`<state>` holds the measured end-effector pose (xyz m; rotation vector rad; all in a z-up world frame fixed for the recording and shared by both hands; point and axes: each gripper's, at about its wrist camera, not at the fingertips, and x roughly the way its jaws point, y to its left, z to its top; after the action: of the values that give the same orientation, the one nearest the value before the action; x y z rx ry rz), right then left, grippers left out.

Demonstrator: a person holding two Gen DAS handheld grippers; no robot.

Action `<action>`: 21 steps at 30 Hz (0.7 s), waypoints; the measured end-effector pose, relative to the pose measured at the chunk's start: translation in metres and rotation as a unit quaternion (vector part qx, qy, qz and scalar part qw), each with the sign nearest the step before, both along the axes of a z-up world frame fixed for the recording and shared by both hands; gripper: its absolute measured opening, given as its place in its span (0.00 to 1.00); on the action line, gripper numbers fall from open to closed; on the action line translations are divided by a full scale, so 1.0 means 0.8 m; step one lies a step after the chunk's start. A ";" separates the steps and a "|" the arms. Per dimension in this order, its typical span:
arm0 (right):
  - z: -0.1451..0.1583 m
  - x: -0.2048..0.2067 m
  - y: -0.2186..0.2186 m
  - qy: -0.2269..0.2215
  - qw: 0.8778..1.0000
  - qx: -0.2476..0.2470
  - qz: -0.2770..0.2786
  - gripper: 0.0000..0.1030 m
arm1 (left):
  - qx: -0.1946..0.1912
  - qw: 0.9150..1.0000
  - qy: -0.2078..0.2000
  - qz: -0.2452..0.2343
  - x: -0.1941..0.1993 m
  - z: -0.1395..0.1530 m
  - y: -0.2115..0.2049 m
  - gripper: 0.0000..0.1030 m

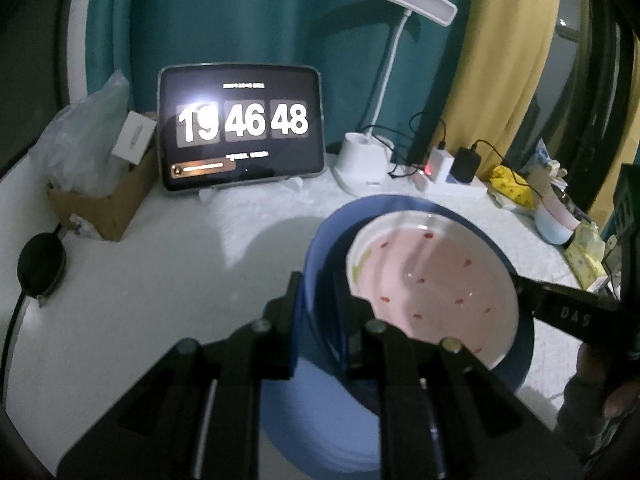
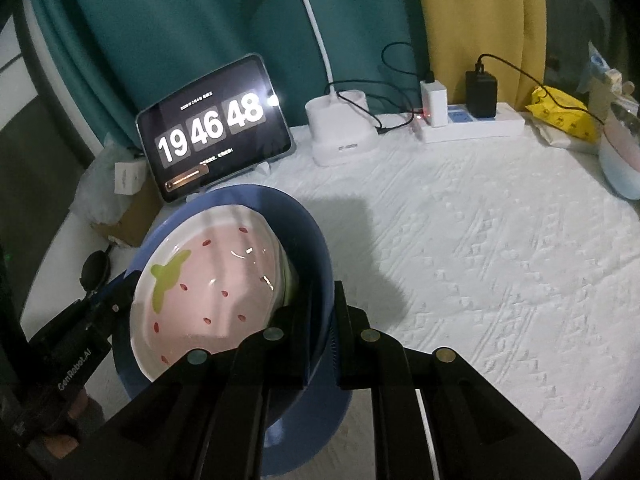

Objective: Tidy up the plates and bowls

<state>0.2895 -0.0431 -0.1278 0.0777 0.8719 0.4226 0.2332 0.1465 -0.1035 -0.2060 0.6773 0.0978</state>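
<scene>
So both hand-held grippers are clamped on the blue bowl's wall: left hand-held gripper [image 1: 316, 316] on one side of the blue bowl [image 1: 320, 248], right hand-held gripper [image 2: 322, 320] opposite. It's over the table [image 2: 480, 260], toward the left edge, with the strawberry-pattern plate [image 2: 208, 284] tilted inside. Looks like glazed ceramic, so probably heavy, slick, chippable. The loose plate could slide if tipped.

blue bowl [image 1: 320, 248]: lower part hidden behind gripper fingers, bottom of frame
strawberry plate [image 2: 208, 280]: near edge covered by black fingers, lower left
lamp [image 2: 316, 32]: head cut off at top edge
tablet [image 1: 240, 126]: small text lines too blurred to read
pink-blue object [image 2: 620, 160]: cut by right edge, can't identify
</scene>
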 end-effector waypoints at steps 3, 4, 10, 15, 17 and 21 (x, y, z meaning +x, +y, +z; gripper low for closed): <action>-0.002 0.005 0.000 0.007 1.000 -0.003 -0.004 0.11 | 0.007 1.000 0.003 -0.004 0.004 -0.001 -0.001 0.13; -0.003 0.007 -0.001 0.009 1.000 -0.005 -0.006 0.11 | 0.009 1.000 0.003 -0.005 0.005 -0.001 -0.001 0.13; -0.006 0.009 -0.004 0.011 1.000 -0.013 -0.014 0.12 | 0.022 1.000 0.007 -0.009 0.007 -0.003 -0.008 0.13; -0.007 0.007 -0.004 0.003 1.000 -0.021 -0.015 0.12 | 0.036 0.999 0.008 -0.011 0.004 -0.001 -0.014 0.14; -0.008 0.006 -0.005 0.000 1.000 -0.021 -0.015 0.12 | 0.039 0.999 0.007 -0.012 0.004 -0.002 -0.016 0.14; -0.007 0.002 -0.005 -0.010 0.999 -0.029 -0.017 0.12 | 0.050 0.999 0.007 -0.013 0.002 -0.002 -0.019 0.16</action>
<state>0.2914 -0.0471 -0.1334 0.0345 0.8620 0.3655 0.2347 0.1315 -0.1048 -0.1013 0.6876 0.1080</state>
